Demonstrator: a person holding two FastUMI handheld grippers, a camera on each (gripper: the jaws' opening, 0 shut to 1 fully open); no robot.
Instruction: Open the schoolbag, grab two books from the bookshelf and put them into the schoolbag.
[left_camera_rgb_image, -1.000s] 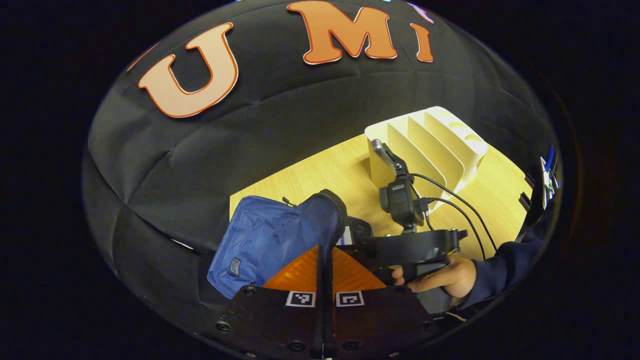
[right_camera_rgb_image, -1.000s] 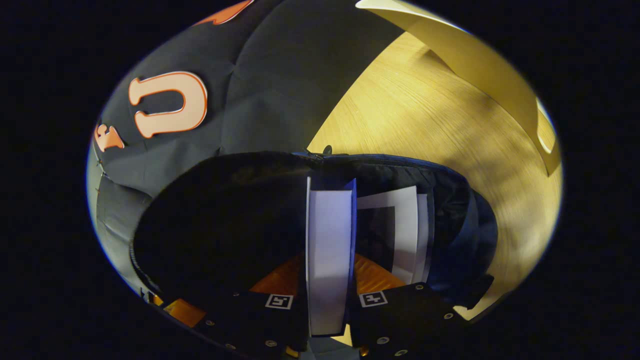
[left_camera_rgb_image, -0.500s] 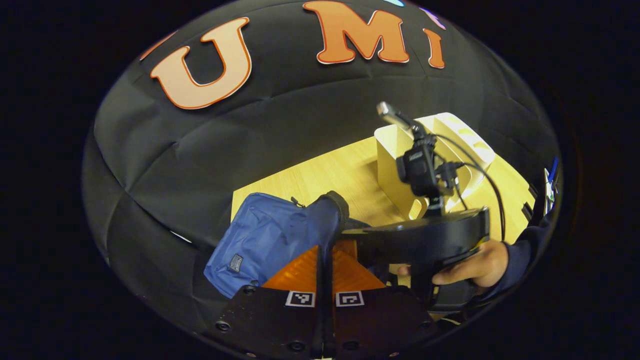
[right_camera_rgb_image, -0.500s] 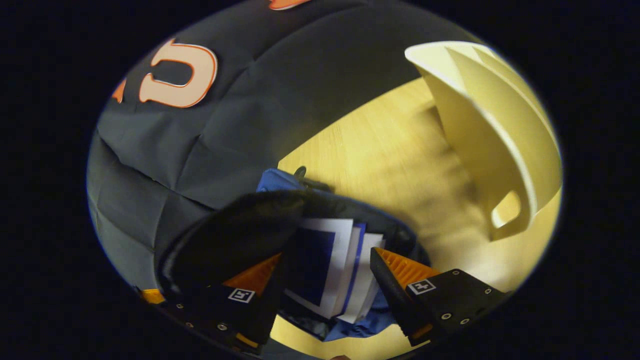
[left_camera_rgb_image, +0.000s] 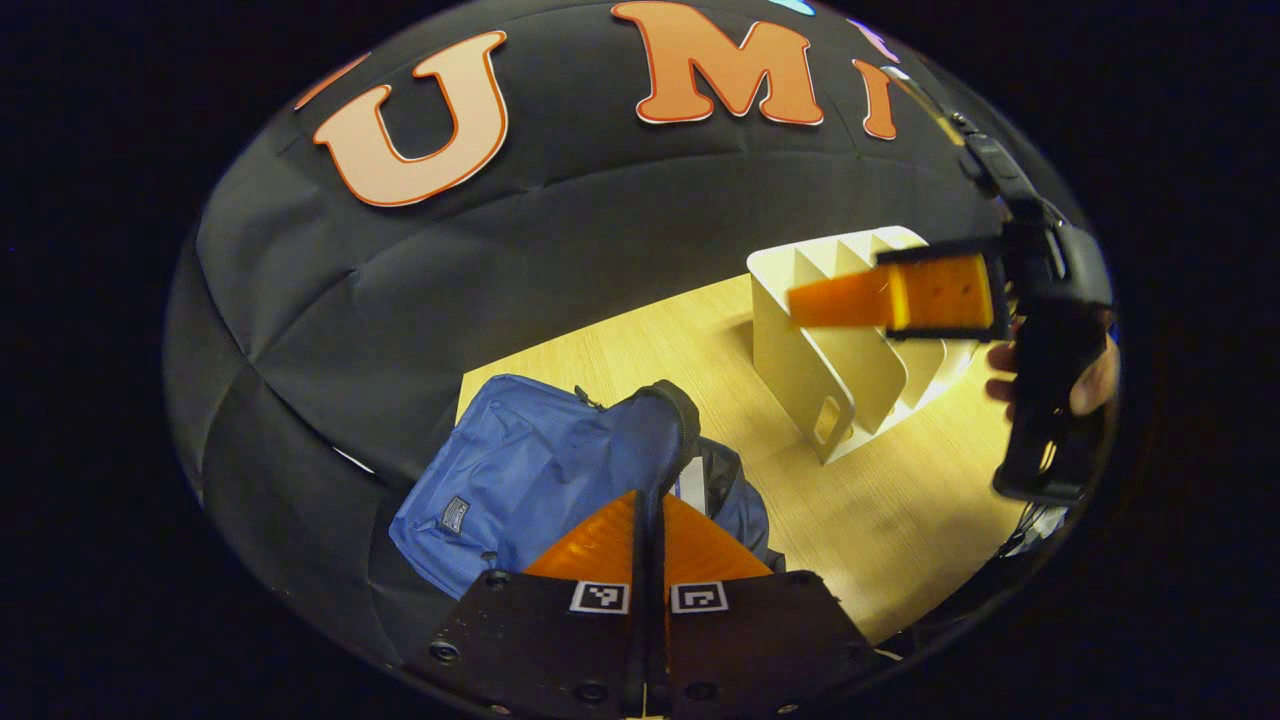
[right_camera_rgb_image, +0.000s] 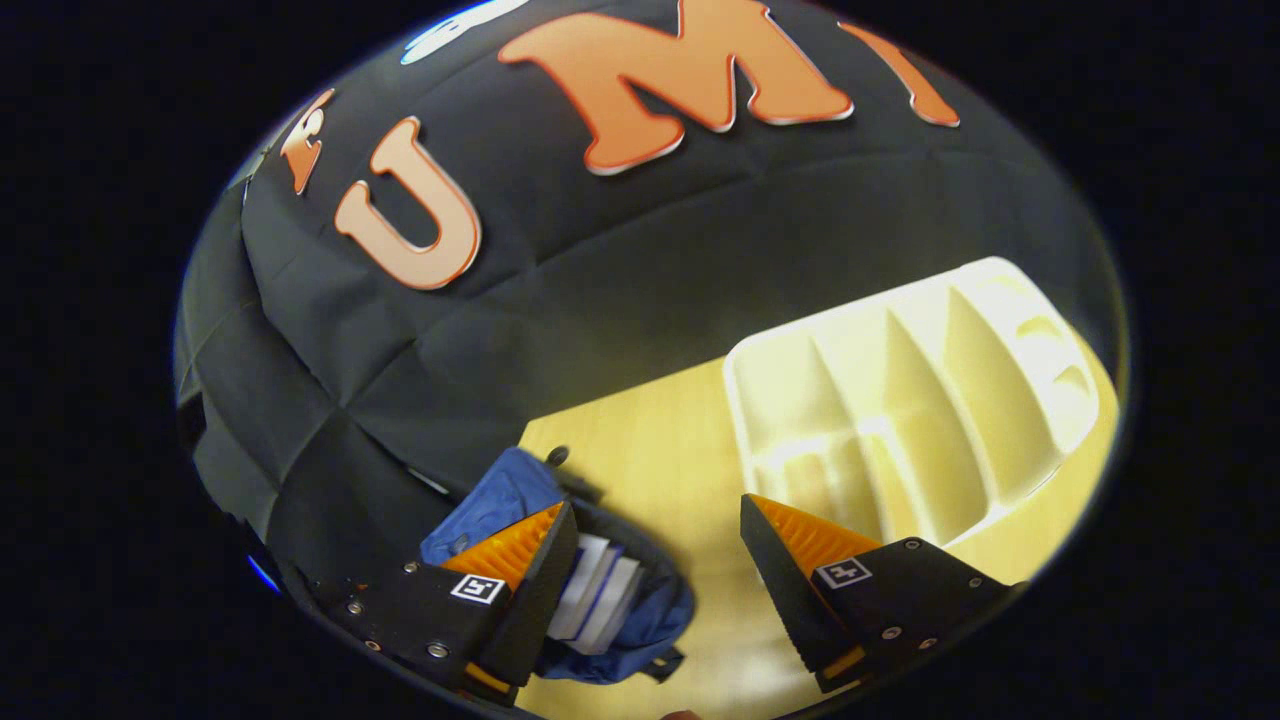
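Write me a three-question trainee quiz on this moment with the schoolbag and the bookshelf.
1. True or false: the bookshelf holds two books.
2. Which hand-held gripper pinches the edge of the schoolbag: A left, B right?
3. Fill in: the books sit inside the ____.

Key:
1. False; its slots look empty.
2. A; the left hand-held gripper is shut on the bag's edge, while the right hand-held gripper is open above the table.
3. Schoolbag.
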